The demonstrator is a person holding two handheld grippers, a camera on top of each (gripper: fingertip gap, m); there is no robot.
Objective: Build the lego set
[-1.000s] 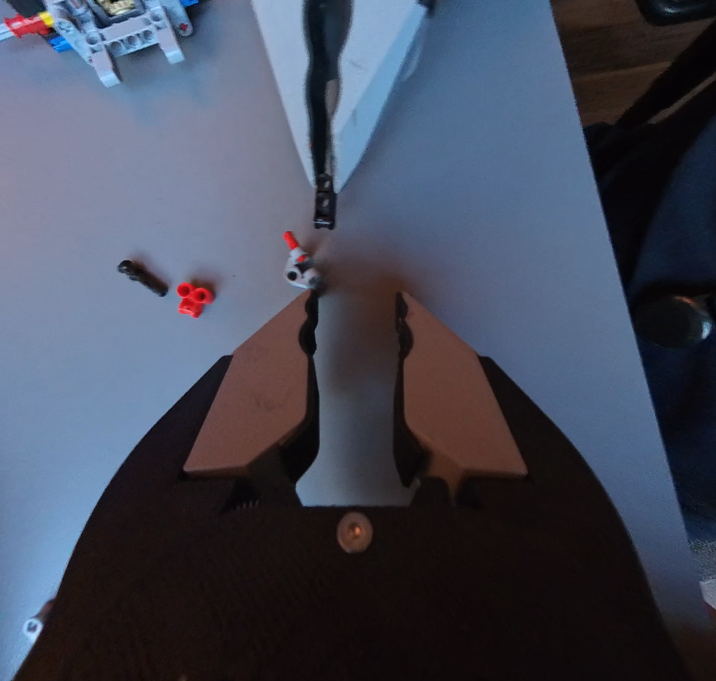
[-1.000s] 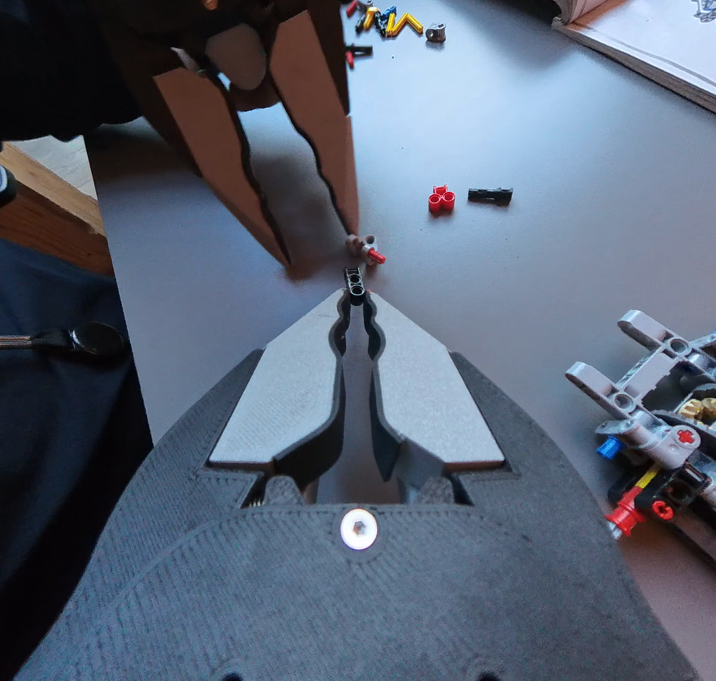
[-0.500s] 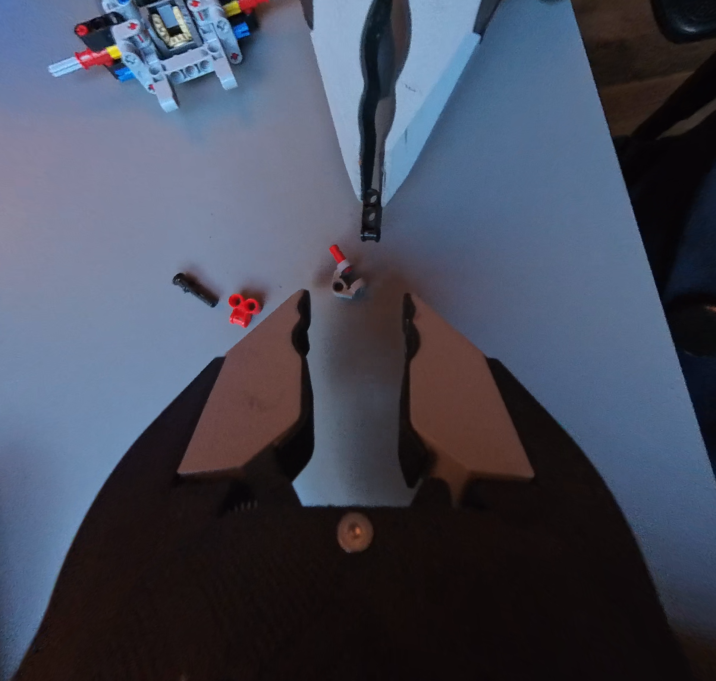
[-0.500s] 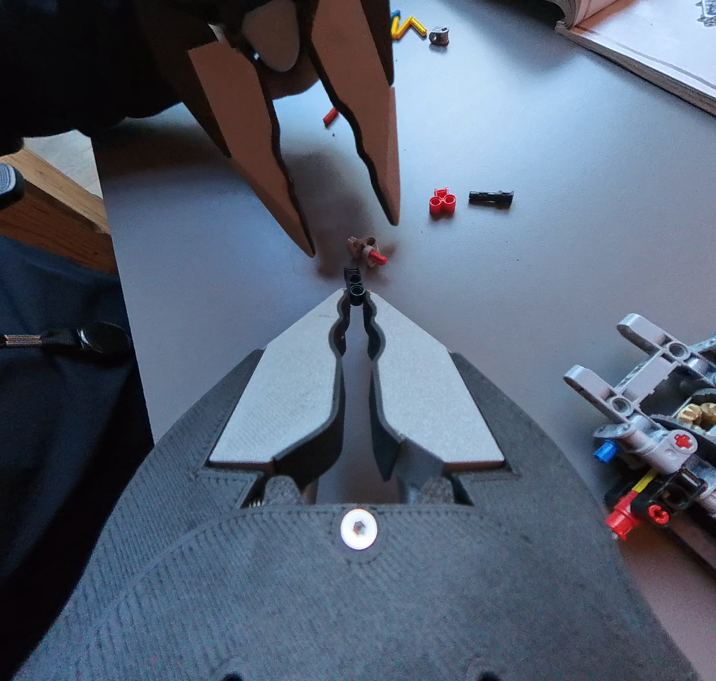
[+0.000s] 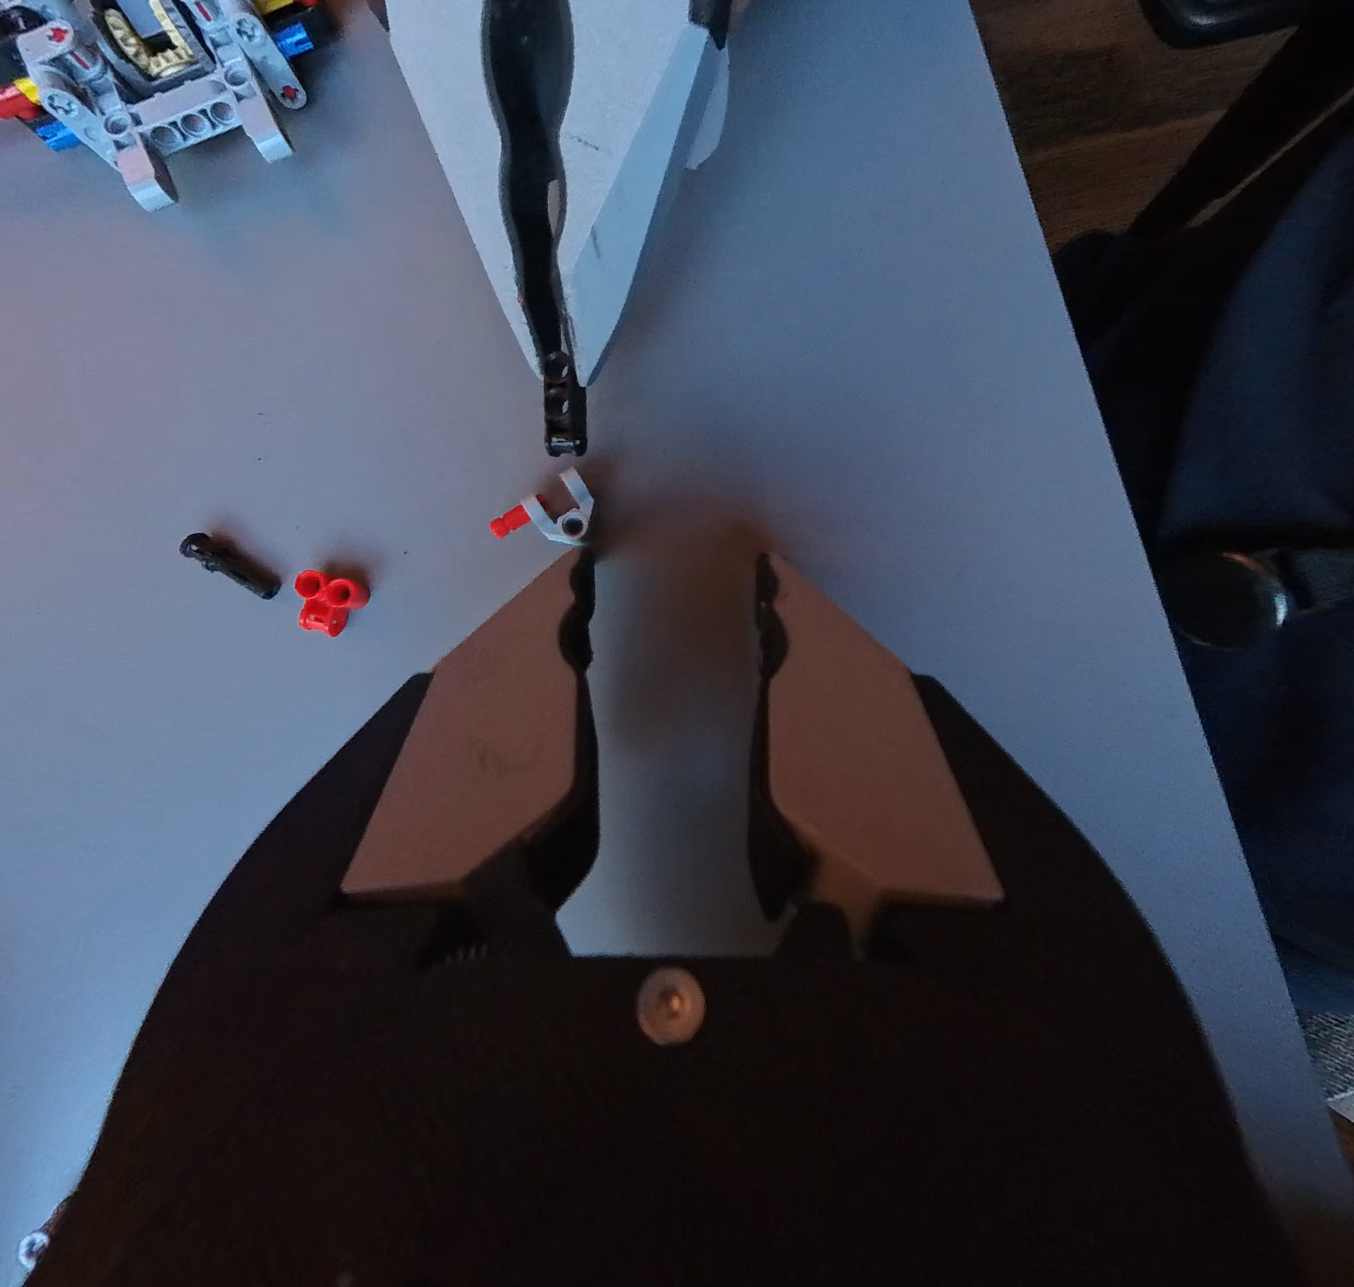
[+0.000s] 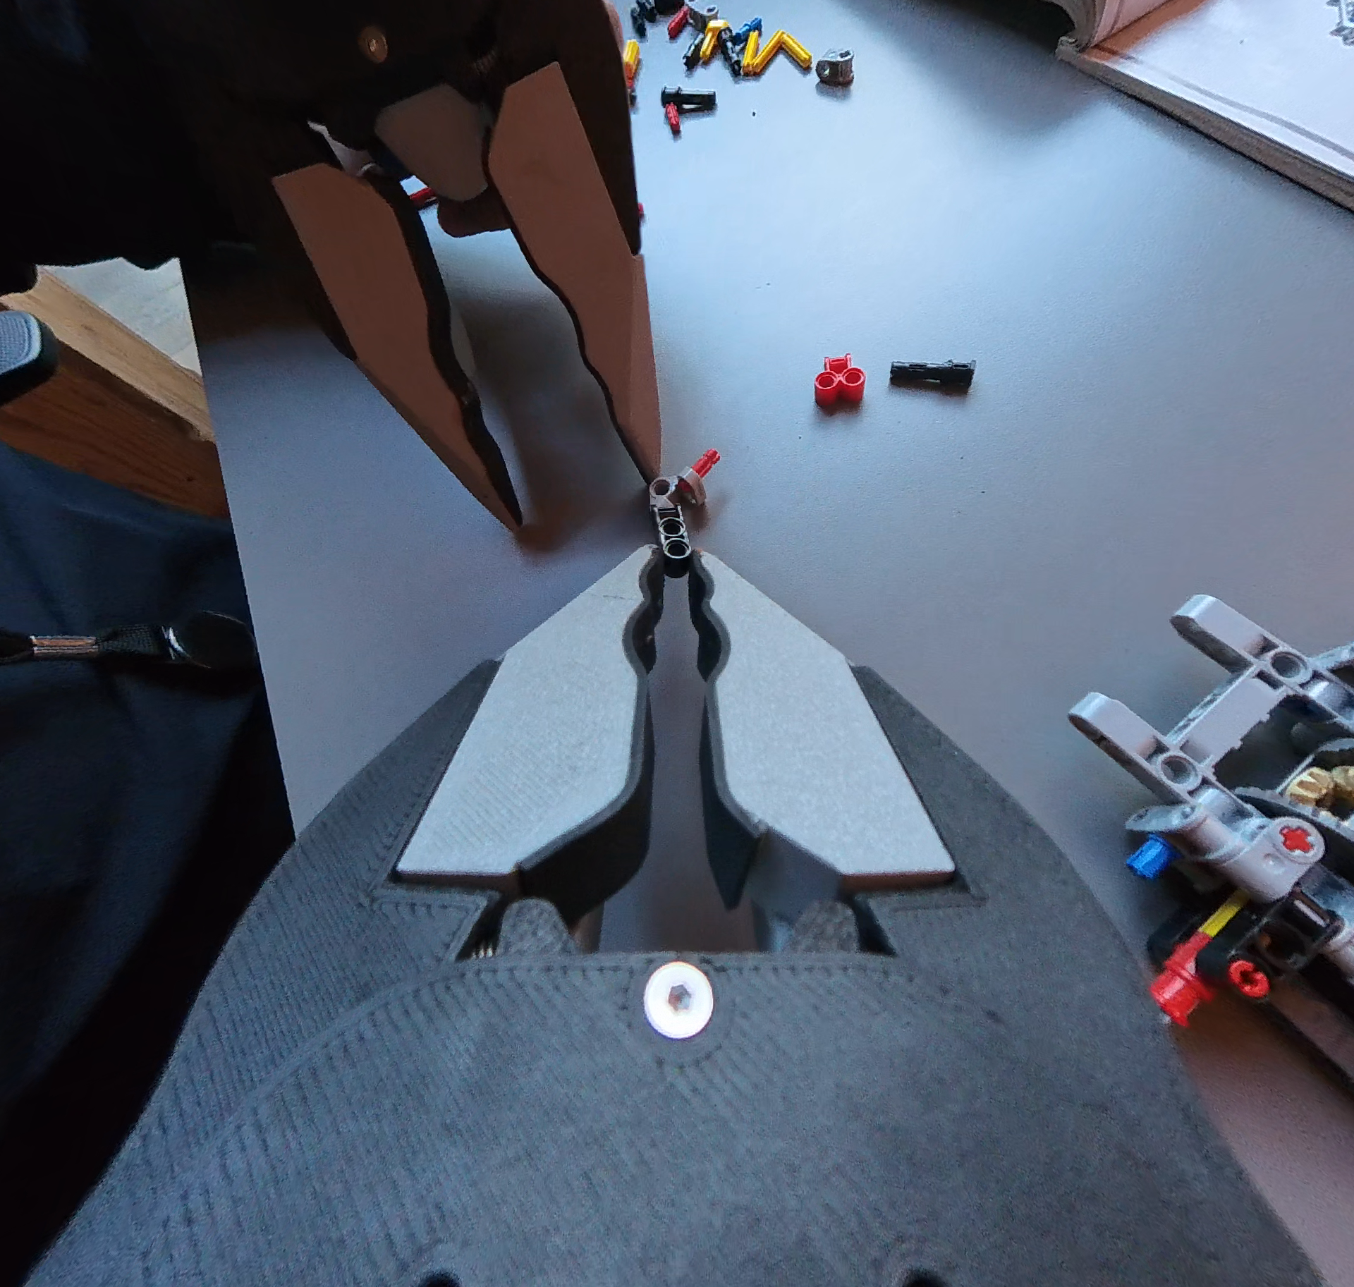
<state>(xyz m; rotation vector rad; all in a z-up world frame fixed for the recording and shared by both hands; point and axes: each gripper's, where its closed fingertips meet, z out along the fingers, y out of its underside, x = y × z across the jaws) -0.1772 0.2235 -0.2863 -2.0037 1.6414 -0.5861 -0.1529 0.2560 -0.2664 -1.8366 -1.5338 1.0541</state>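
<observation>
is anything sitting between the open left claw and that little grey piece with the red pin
Nothing visible does. The left claw is open over bare table, and the grey piece with the red pin lies right at the tip of one of its fingers, outside the opening. The black beam in the right claw is just beyond it.

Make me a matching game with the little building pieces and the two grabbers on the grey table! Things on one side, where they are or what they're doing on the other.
Things:
1. black beam
2. grey connector with red pin
3. red three-hole piece
4. left gripper

States:
A. open, with nothing between its fingers
B. lying beside a short black pin
C. pinched at the right gripper tips
D. on the table at the left gripper's fingertip

Pairs: 1-C, 2-D, 3-B, 4-A
</observation>
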